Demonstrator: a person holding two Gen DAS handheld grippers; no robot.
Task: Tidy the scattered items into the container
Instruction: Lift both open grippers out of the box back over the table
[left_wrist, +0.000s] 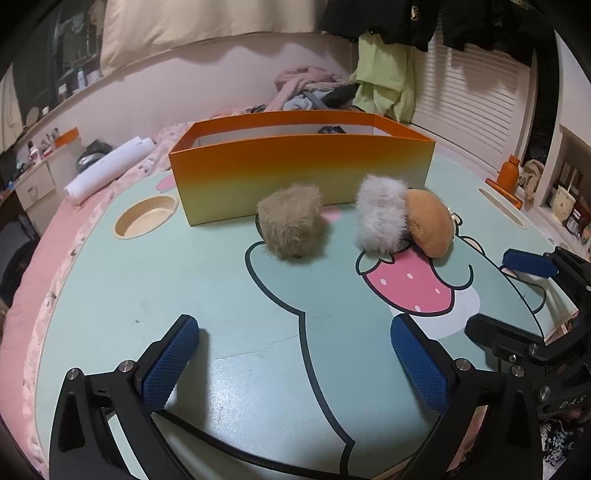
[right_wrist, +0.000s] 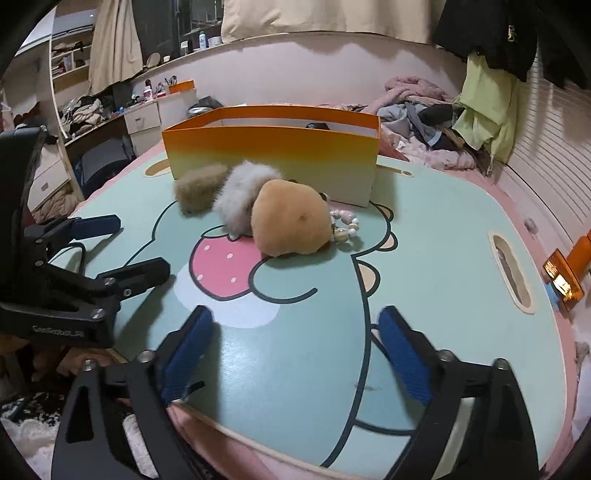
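An orange-to-yellow open box (left_wrist: 295, 168) stands at the far side of the mint cartoon table (left_wrist: 184, 280); it also shows in the right wrist view (right_wrist: 273, 158). In front of it lie a tan furry scrunchie (left_wrist: 290, 225) (right_wrist: 199, 186), a grey-white furry scrunchie (left_wrist: 380, 216) (right_wrist: 240, 197), a tan round puff (left_wrist: 430, 223) (right_wrist: 291, 221) and a bead bracelet (right_wrist: 345, 225). My left gripper (left_wrist: 295, 365) is open and empty, well short of the items. My right gripper (right_wrist: 295, 358) is open and empty near the table's front edge.
A round cup recess (left_wrist: 146, 219) lies left of the box. A slot (right_wrist: 511, 271) is cut at the table's right side. A white paper roll (left_wrist: 110, 166) lies on the pink bed. Clothes (right_wrist: 424, 110) are piled behind.
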